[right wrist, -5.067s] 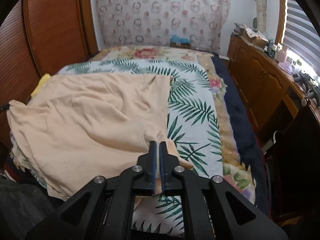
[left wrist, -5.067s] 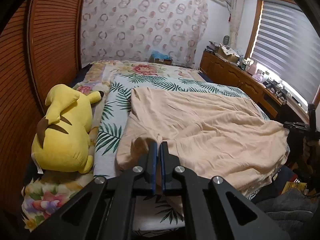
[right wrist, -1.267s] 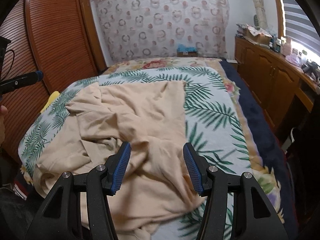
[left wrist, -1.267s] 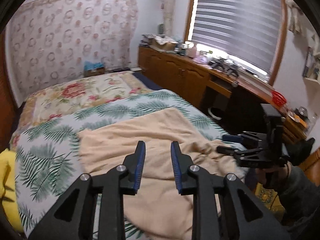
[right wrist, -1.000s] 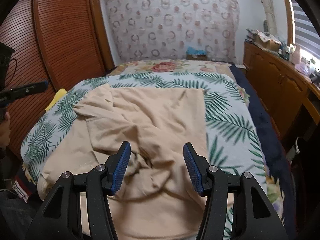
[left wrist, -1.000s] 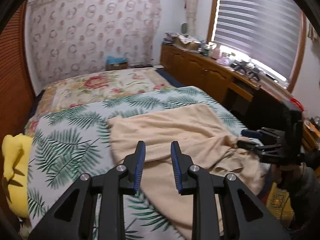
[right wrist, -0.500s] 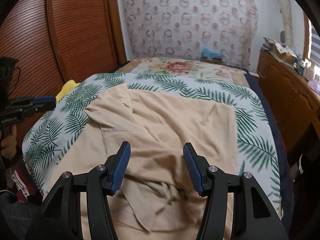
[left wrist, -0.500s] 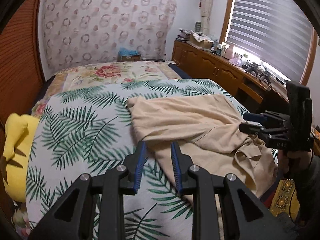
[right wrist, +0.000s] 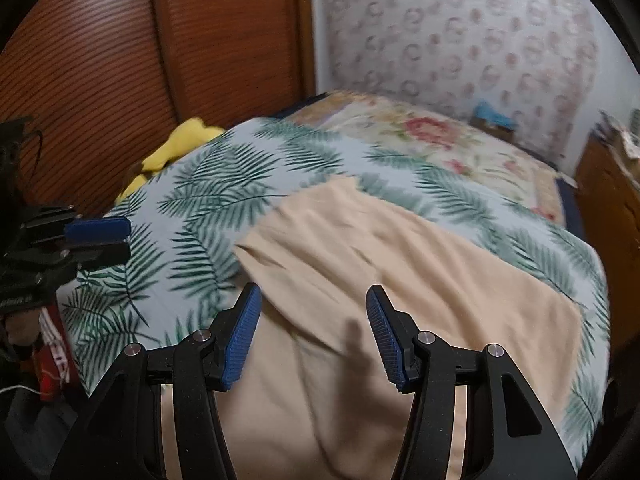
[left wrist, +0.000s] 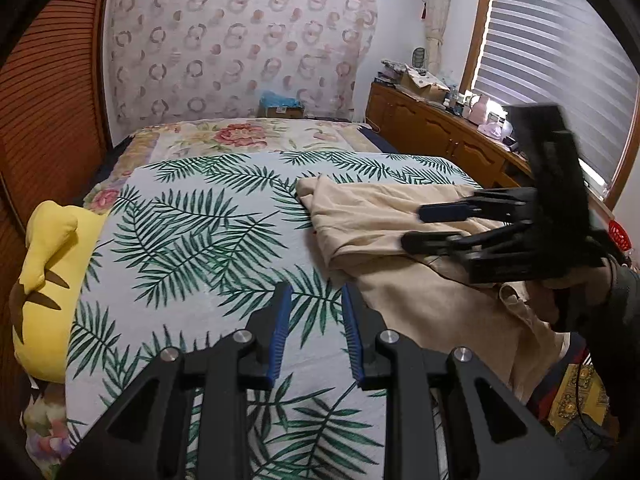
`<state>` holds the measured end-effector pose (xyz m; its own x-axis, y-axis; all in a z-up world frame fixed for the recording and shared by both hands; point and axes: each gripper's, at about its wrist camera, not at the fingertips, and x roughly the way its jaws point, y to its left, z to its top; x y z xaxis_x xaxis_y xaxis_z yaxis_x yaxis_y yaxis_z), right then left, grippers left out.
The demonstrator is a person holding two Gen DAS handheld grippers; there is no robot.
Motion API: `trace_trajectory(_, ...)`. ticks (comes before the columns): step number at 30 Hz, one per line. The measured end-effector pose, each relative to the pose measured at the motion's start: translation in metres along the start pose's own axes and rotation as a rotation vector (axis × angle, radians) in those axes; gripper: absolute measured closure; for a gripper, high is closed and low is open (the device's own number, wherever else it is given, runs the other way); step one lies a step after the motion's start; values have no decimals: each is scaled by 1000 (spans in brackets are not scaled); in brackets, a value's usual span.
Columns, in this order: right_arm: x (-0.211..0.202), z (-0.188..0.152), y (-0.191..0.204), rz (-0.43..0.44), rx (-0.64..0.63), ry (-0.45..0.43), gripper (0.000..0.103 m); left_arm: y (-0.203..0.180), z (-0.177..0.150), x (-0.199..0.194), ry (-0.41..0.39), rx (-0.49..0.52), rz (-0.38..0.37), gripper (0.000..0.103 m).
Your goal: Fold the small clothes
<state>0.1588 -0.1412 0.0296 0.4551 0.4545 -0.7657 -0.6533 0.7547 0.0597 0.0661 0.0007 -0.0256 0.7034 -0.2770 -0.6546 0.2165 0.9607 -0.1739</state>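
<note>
We held both the left gripper [left wrist: 314, 330] and the right gripper [right wrist: 314, 334] apart and empty, so the rumpled beige garment [right wrist: 400, 280] could crease if grabbed carelessly.

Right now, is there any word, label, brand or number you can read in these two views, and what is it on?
None can be read.
Cardboard box by the far wall: a pale label, too small to read.
Left gripper body: faint light lettering, too blurred to read.
Clutter on the wooden cabinet: no text can be made out.
</note>
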Motion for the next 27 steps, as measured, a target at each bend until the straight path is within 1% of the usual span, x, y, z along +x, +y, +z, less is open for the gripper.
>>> trace_trajectory(3, 27, 13, 13, 29, -33, 55, 47, 4, -1, -1, -6, -9, 0, 79)
trace_trajectory(6, 50, 17, 25, 33, -77, 104, 47, 5, -3, -1, -4, -11, -4, 79)
trace_trajectory(8, 61, 16, 30, 21, -98, 129, 47, 5, -5, -1, -2, -13, -7, 79)
trace_trajectory(10, 70, 14, 32, -10, -116, 151, 47, 5, -6, 1, 2, -16, -10, 79)
trace_trajectory(12, 75, 14, 30, -26, -120, 154, 48, 5, -7, 2, 5, -16, -13, 79)
trace_trajectory(13, 76, 15, 28, -29, -115, 147, 61, 5, -8, 3, 7, -15, -15, 79)
trace_trajectory(14, 75, 15, 25, -34, -107, 135, 78, 4, -9, 3, 7, -14, -17, 79)
trace_trajectory(15, 71, 17, 20, -27, -85, 118, 81, 3, -9, 3, 8, -12, -18, 79)
trace_trajectory(16, 67, 17, 15, -11, -60, 101, 92, 1, -10, 3, 9, -10, -20, 79)
trace_trajectory(17, 60, 18, 10, 1, -39, 74, 98, 2, -11, 4, 10, -9, -23, 79)
trace_trajectory(20, 44, 22, 2, -12, -14, 17, 100, -1, -10, 6, 12, -6, -30, 79)
trace_trajectory(24, 9, 32, -23, 1, 73, -84, 100, -6, -11, 8, 15, 5, -39, 79)
trace_trajectory(27, -20, 37, -44, -44, 107, -135, 100, -11, -10, 8, 15, 12, -54, 79)
